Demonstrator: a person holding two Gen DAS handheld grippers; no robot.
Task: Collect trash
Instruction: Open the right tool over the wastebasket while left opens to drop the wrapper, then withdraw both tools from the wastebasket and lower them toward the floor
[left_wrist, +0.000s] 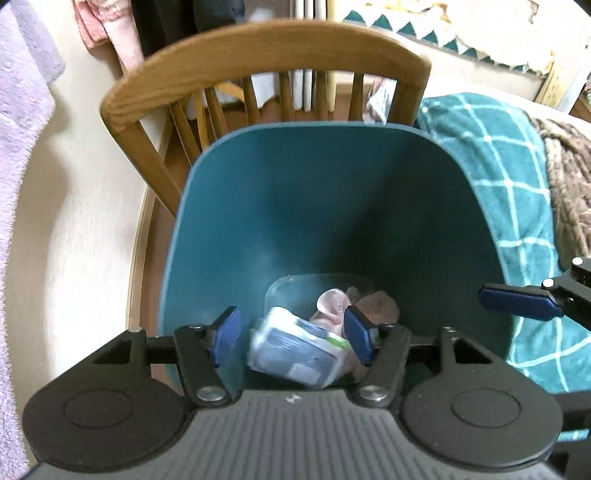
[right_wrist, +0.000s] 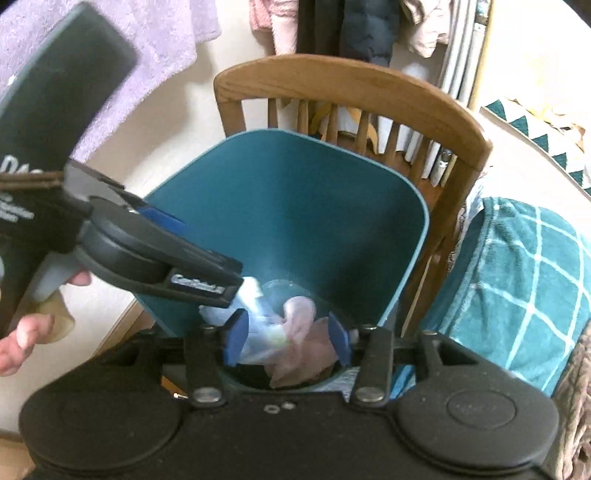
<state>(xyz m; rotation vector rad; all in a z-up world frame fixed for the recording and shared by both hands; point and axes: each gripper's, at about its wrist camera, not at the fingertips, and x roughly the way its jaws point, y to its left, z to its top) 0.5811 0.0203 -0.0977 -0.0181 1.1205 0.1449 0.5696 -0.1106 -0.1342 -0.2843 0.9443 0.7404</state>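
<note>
Both tools, left tool (left_wrist: 291, 338) and right tool (right_wrist: 288, 341), hang spread apart and empty above the teal bin (left_wrist: 332, 206), trash (left_wrist: 299, 350) below them.

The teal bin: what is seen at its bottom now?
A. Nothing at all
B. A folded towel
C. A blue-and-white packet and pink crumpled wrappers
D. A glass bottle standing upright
C: inside the teal bin, a blue-and-white packet lies at the bottom beside pink crumpled wrappers, seen between the open fingers of the left gripper; the right wrist view shows the same pink wrappers down there.
</note>
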